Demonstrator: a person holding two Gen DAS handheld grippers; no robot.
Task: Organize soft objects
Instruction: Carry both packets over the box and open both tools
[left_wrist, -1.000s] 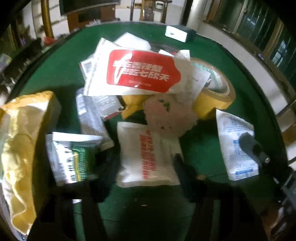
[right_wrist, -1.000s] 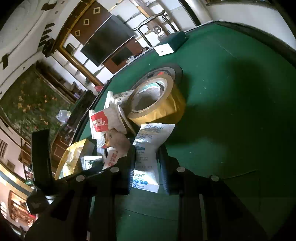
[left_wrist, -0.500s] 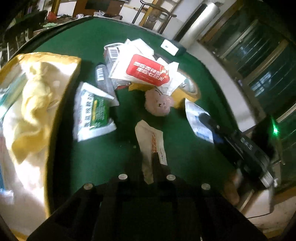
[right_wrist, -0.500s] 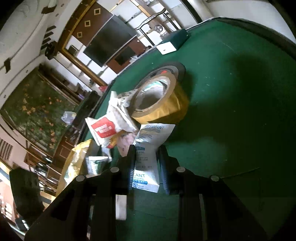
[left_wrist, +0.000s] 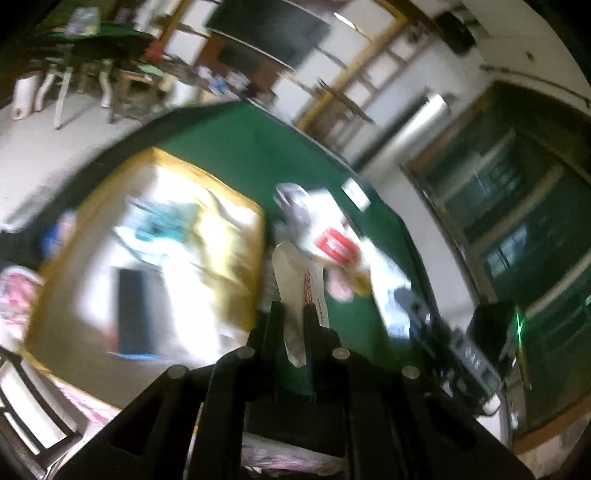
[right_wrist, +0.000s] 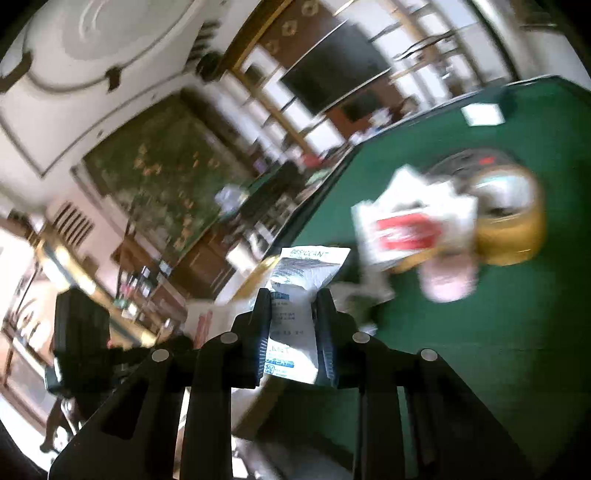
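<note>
My left gripper (left_wrist: 293, 314) is shut on a white sachet with red print (left_wrist: 299, 284) and holds it in the air beside the right edge of a yellow-rimmed box (left_wrist: 147, 258). My right gripper (right_wrist: 293, 301) is shut on a white desiccant packet (right_wrist: 297, 299), lifted off the green table (right_wrist: 480, 332). A pile stays on the table: a white pouch with a red label (right_wrist: 410, 225), a pink plush toy (right_wrist: 448, 278) and a yellow tape roll (right_wrist: 513, 225). Both views are blurred.
The yellow-rimmed box holds cloth and packets and sits at the table's left edge. A small white box (right_wrist: 482, 114) lies at the far side of the table. The right gripper's body (left_wrist: 454, 343) shows in the left wrist view, low right.
Both grippers have lifted their packets off the table. The left one swung left toward the yellow-rimmed box; the right one rose and swung left too. The pile has not moved.
</note>
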